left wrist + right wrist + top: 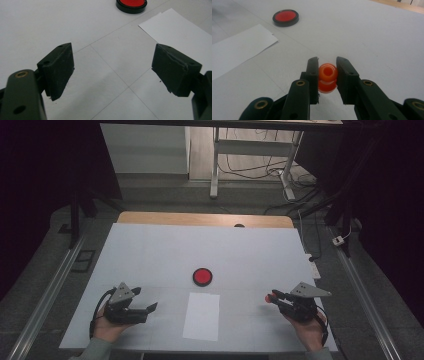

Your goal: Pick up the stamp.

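An orange stamp [327, 78] is clamped between the jaws of the right tongs [327, 65], low over the white surface [150, 255] at its near right. The stamp is also seen at the tips of the right tongs [272, 296] from above. The left tongs [112, 62] are spread wide with nothing between the jaws, held at the near left [150, 307]. A paper sheet [202, 316] lies between the two tongs, and a red ink pad [202, 276] sits just beyond it.
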